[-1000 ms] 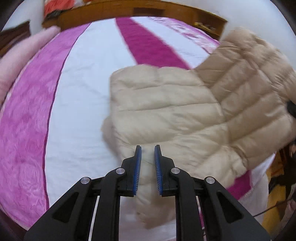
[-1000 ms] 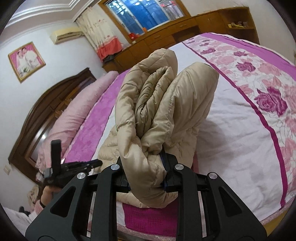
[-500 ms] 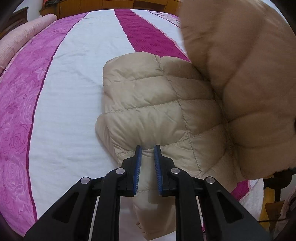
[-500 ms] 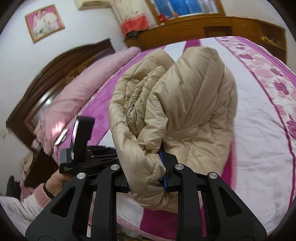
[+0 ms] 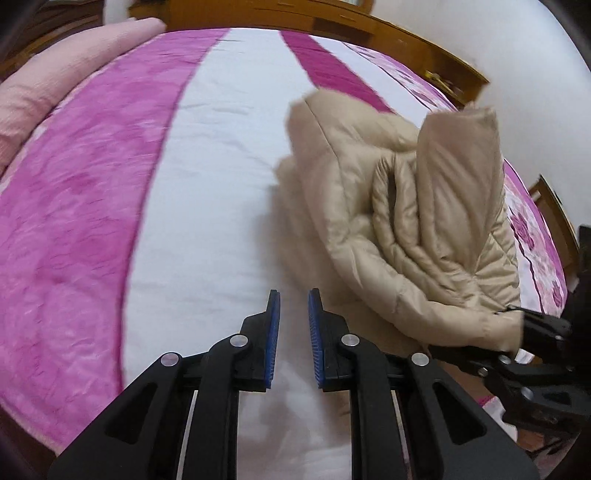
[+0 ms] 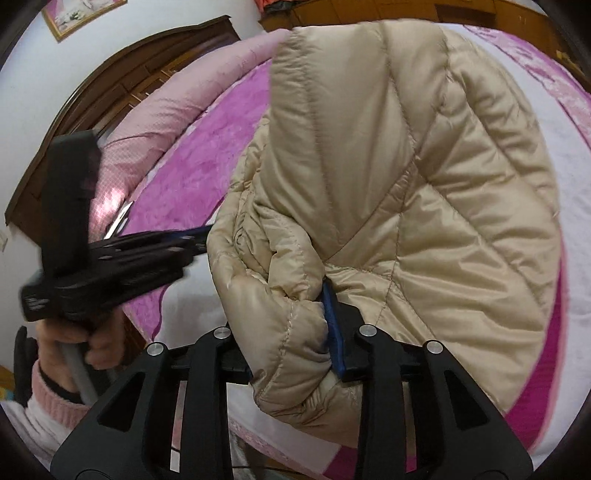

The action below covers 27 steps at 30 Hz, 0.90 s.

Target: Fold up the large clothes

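A beige quilted down jacket [image 5: 413, 206] lies bunched on the bed, folded over itself. My right gripper [image 6: 295, 325] is shut on the jacket's [image 6: 406, 177] thick edge and holds it up; it also shows in the left wrist view [image 5: 517, 332] at the right. My left gripper [image 5: 293, 295] is open and empty, its blue pads over the white sheet just left of the jacket. It shows in the right wrist view [image 6: 199, 236] at the left, held by a hand in a pink cuff.
The bed has a white and magenta cover [image 5: 110, 206]. A pink pillow roll [image 5: 62, 70] lies along the dark wooden headboard [image 6: 110, 92]. A wooden cabinet [image 5: 369, 22] stands past the far side. The bed's near edge is just below both grippers.
My left gripper has let go of the jacket's edge and moved left off it. My right gripper has swung the held jacket over toward the left.
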{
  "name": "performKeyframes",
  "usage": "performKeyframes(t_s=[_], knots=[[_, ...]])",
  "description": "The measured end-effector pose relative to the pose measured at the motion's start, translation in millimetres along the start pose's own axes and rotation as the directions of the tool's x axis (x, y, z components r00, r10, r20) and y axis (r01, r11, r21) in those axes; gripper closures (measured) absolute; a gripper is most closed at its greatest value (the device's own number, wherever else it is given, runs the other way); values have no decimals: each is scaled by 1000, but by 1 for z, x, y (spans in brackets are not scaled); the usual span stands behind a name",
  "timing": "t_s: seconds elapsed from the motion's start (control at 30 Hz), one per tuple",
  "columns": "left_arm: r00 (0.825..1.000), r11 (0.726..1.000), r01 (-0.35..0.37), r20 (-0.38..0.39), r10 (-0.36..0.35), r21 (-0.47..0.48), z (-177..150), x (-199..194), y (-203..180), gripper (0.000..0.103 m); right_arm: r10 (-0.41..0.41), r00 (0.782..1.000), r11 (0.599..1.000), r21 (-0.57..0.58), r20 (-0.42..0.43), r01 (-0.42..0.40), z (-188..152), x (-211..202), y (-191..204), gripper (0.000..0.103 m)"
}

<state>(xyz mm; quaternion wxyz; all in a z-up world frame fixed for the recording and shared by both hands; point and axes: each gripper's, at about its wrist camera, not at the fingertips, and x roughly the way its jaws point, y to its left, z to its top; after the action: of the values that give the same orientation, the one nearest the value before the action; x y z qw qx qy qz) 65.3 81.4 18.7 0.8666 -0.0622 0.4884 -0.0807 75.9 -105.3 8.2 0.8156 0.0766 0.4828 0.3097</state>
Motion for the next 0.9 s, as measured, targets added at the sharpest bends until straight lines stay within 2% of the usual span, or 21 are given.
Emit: performKeyframes(t_s=[0.07, 0.1, 0.13, 0.2, 0.33, 0.47, 0.53, 0.6, 0.73, 0.8, 0.9], knots=[[1000, 1000, -5, 23, 5, -3, 1, -12, 2, 86, 16, 1000, 1000, 18, 10, -16, 1, -1, -1, 66], [999, 1000, 5, 34, -5, -1, 2, -18, 0, 82, 15, 1000, 1000, 22, 15, -15, 0, -4, 0, 62], [998, 1000, 26, 50, -26, 6, 4, -27, -4, 72, 24, 999, 999, 31, 25, -24, 0, -10, -1, 59], [996, 999, 48, 74, -49, 24, 7, -38, -14, 56, 38, 998, 999, 29, 42, -39, -2, -23, 4, 46], [986, 990, 104, 121, -115, 92, 19, -54, -49, 41, 60, 994, 998, 24, 92, -62, -9, -63, 0, 43], [985, 990, 29, 167, -51, 135, 30, -51, -82, 37, 44, 988, 997, 51, 147, -52, -23, -99, -17, 42], [984, 989, 53, 161, -75, 140, 34, -45, -95, 37, 6, 982, 996, 83, 187, -22, -28, -114, -34, 41], [981, 988, 93, 158, -112, 124, 40, -36, -105, 37, -65, 974, 989, 143, 218, 34, -31, -124, -59, 41], [984, 991, 110, 132, -120, 81, 49, -14, -112, 37, -125, 965, 962, 266, 230, 62, -35, -119, -106, 41], [986, 991, 118, 114, -124, 62, 48, -4, -109, 37, -105, 970, 952, 305, 218, 35, -35, -108, -125, 41], [991, 996, 72, 105, -78, 54, 44, 5, -100, 37, -61, 979, 949, 316, 194, -3, -40, -91, -138, 41]])
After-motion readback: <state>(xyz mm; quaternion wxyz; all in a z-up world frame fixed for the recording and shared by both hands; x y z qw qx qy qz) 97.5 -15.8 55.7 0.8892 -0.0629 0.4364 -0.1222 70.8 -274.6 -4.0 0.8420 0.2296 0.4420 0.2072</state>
